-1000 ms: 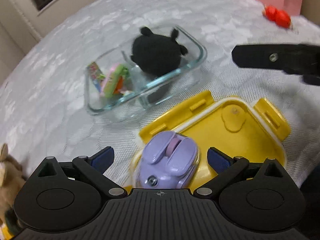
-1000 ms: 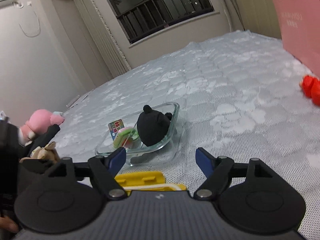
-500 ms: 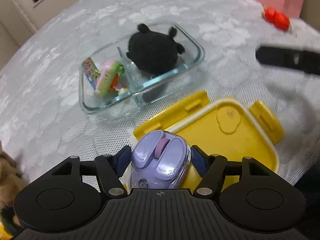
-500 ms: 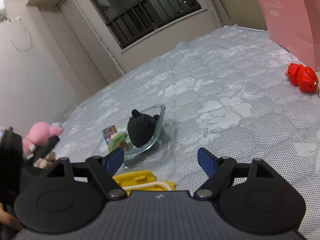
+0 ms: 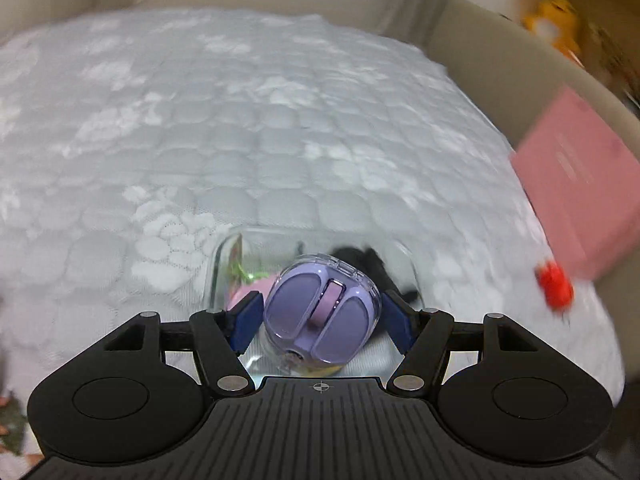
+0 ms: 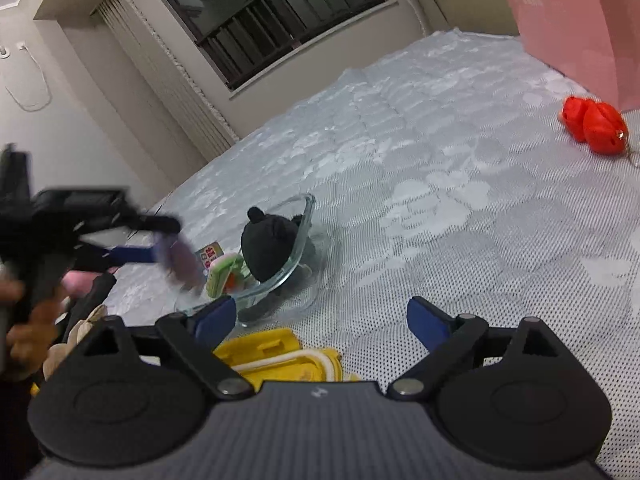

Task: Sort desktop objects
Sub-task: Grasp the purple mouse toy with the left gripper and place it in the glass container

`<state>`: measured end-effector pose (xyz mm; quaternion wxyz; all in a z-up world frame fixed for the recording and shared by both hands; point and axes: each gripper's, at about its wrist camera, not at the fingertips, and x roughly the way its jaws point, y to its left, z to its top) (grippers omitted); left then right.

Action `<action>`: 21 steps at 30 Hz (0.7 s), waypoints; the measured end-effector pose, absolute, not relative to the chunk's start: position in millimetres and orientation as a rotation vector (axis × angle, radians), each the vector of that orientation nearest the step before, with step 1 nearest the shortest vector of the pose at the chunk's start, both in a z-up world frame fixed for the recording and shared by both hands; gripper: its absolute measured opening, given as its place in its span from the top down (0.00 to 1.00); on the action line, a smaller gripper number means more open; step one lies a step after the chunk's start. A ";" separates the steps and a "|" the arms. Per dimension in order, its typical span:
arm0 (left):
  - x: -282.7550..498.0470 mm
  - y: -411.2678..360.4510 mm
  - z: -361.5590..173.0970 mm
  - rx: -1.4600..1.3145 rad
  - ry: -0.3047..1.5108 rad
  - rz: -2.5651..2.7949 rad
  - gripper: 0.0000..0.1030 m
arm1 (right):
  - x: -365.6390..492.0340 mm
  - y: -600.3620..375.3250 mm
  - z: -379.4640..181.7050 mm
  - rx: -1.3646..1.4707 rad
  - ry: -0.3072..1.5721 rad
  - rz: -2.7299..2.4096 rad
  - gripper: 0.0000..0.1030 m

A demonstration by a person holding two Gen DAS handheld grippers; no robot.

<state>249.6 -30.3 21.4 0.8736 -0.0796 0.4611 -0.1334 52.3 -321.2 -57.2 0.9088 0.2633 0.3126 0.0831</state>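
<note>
My left gripper (image 5: 322, 318) is shut on a purple computer mouse (image 5: 322, 312); both blue pads press its sides. It holds the mouse in the air above a glass container (image 5: 218, 264). In the container lie a black plush (image 5: 372, 258) and a pink-green item. In the right wrist view the left gripper (image 6: 132, 254) and the blurred mouse (image 6: 180, 258) hover at the left, over the container's (image 6: 306, 216) near end. My right gripper (image 6: 322, 315) is open with nothing between its fingers, above a yellow lid (image 6: 276, 346).
A red toy (image 6: 594, 124) lies on the white quilted bed beside a pink bag (image 6: 568, 20). Beige plush toys (image 6: 80, 332) sit at the left next to a person's hand (image 6: 28, 328). A yellow plush (image 5: 556, 20) sits beyond the bed's far edge.
My left gripper closed on the purple mouse, lifted it off the yellow lid and carried it over the glass container while rolling. The right gripper's jaws widened a little.
</note>
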 end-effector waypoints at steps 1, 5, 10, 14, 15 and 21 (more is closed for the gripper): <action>256.8 -30.4 16.1 -0.169 0.968 -0.258 0.33 | 52.8 -320.8 -58.8 0.541 0.649 0.171 0.09; 269.0 -39.4 9.1 -0.137 0.987 -0.242 0.32 | 55.1 -321.6 -64.1 0.528 0.661 0.160 0.09; 277.5 -48.0 7.0 -0.103 1.004 -0.237 0.33 | 58.3 -327.2 -72.7 0.596 0.680 0.172 0.09; 262.6 -28.2 27.4 -0.207 0.981 -0.286 0.33 | 54.8 -327.6 -72.2 0.558 0.676 0.166 0.09; 260.3 -26.0 29.9 -0.232 0.990 -0.304 0.34 | 55.7 -328.0 -72.3 0.551 0.676 0.156 0.08; 265.6 -39.2 22.4 -0.292 1.068 -0.389 0.33 | 61.0 -326.5 -75.3 0.617 0.682 0.187 0.09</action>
